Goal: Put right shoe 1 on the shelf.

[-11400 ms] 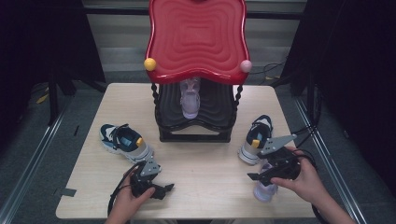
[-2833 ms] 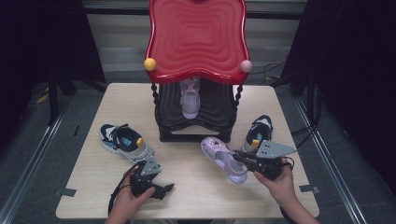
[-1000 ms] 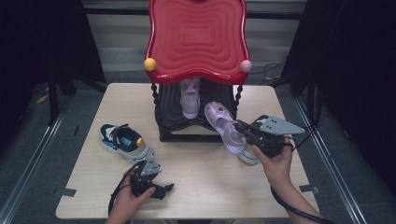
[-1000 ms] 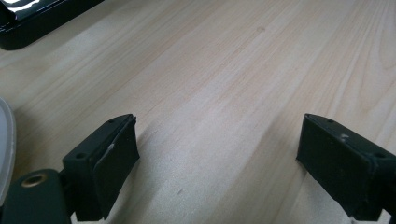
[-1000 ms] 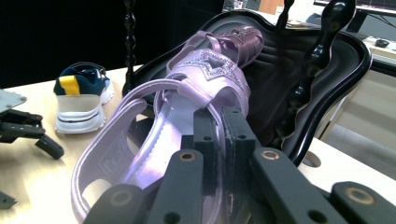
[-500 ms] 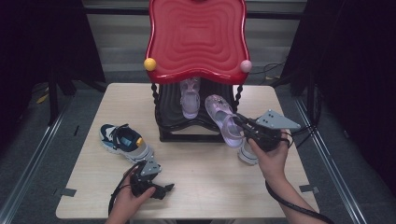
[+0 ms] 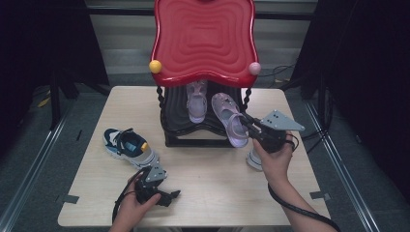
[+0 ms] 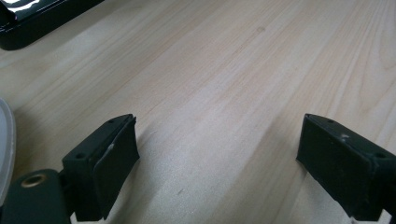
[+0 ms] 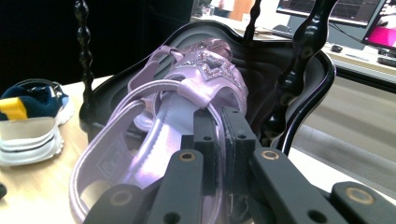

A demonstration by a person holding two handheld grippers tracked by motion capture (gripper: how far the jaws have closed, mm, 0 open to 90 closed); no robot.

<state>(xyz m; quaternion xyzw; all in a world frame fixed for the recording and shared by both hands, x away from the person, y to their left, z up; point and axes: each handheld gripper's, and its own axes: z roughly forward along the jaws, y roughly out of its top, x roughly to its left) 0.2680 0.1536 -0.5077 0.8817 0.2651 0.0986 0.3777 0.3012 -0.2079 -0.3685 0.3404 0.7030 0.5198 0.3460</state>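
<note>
My right gripper (image 7: 247, 124) is shut on the side strap of a purple sandal (image 7: 230, 119), holding it toe first at the right front of the black lower shelf (image 7: 180, 129) of a red-topped rack (image 7: 203, 38). In the right gripper view the sandal (image 9: 187, 88) lies over the closed jaws of my right gripper (image 9: 219, 122), with its star-trimmed toe over the shelf. A matching purple sandal (image 7: 196, 100) stands on the shelf to the left. My left gripper (image 7: 171, 195) rests on the table near the front edge; it is open (image 8: 217, 158) with only bare wood between its jaws.
A blue and white sneaker (image 7: 129, 146) lies on the wooden table (image 7: 212, 193) left of the rack, and it shows again (image 9: 28, 121) in the right gripper view. Its mate (image 7: 254, 158) sits partly hidden behind the right hand. Twisted black posts (image 9: 299, 60) flank the shelf opening.
The right gripper has carried the purple sandal up and left from the table's right side to the rack's lower shelf. The left gripper has stayed where it was.
</note>
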